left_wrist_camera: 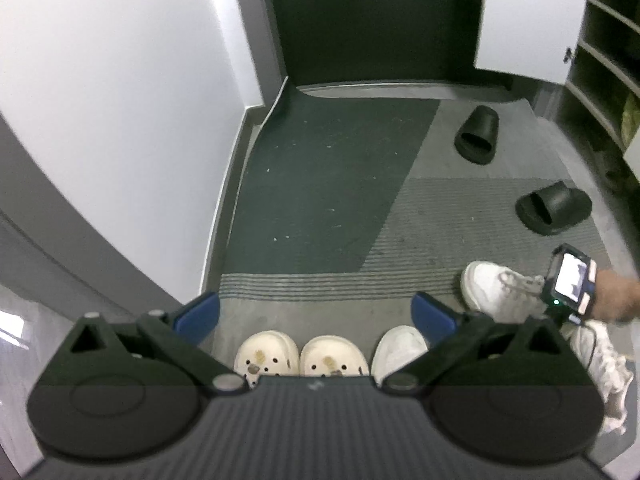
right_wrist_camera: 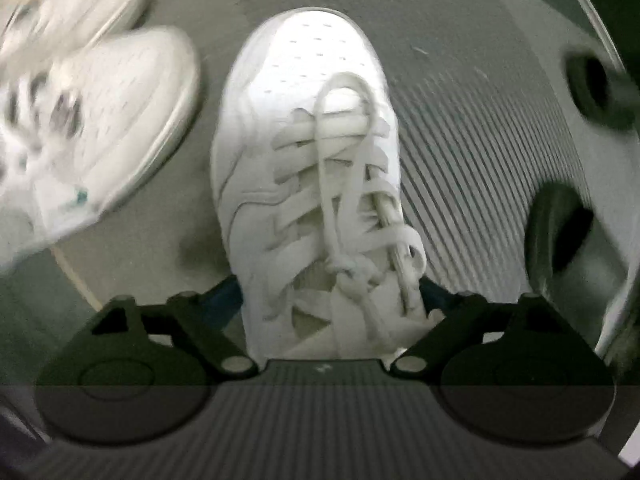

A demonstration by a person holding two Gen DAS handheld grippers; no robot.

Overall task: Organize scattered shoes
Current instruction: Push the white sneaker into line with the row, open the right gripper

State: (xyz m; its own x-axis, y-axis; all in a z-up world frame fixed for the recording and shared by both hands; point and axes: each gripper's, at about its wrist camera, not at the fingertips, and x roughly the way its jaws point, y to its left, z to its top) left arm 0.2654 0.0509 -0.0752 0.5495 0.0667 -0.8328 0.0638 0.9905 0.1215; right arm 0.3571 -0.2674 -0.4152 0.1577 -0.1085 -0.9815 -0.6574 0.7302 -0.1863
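Right hand-held gripper (right_wrist_camera: 332,296) points nearly straight down over a white laced sneaker (right_wrist_camera: 308,168), its jaws set wide on either side of the shoe's rear half, around the knot of the laces. Only slivers of the blue pads (right_wrist_camera: 230,294) show beside the shoe's flanks, so I cannot tell whether they press on it yet; they look close to the sides rather than clamped. The sneaker stands on the ribbed doormat (right_wrist_camera: 480,140), toe pointing to the far side, with another white sneaker (right_wrist_camera: 120,120) just to its left, blurred.

Left hand-held gripper (left_wrist_camera: 316,312) hangs wide open above the near edge of the mat with nothing between its pads. Below it a pair of cream clogs (left_wrist_camera: 300,356) sits side by side, and a white shoe toe (left_wrist_camera: 400,346) lies just right of them, forming a row.

My reading is that the step in hand is the pick-up of the laced sneaker, to join that row. The next move calls for closing the jaws firmly on the shoe's sides, clear of the loose laces, then lifting it level. Two black slides (left_wrist_camera: 478,134) lie well apart at the far right, near the shoe shelves (left_wrist_camera: 600,60), not yet tidied.
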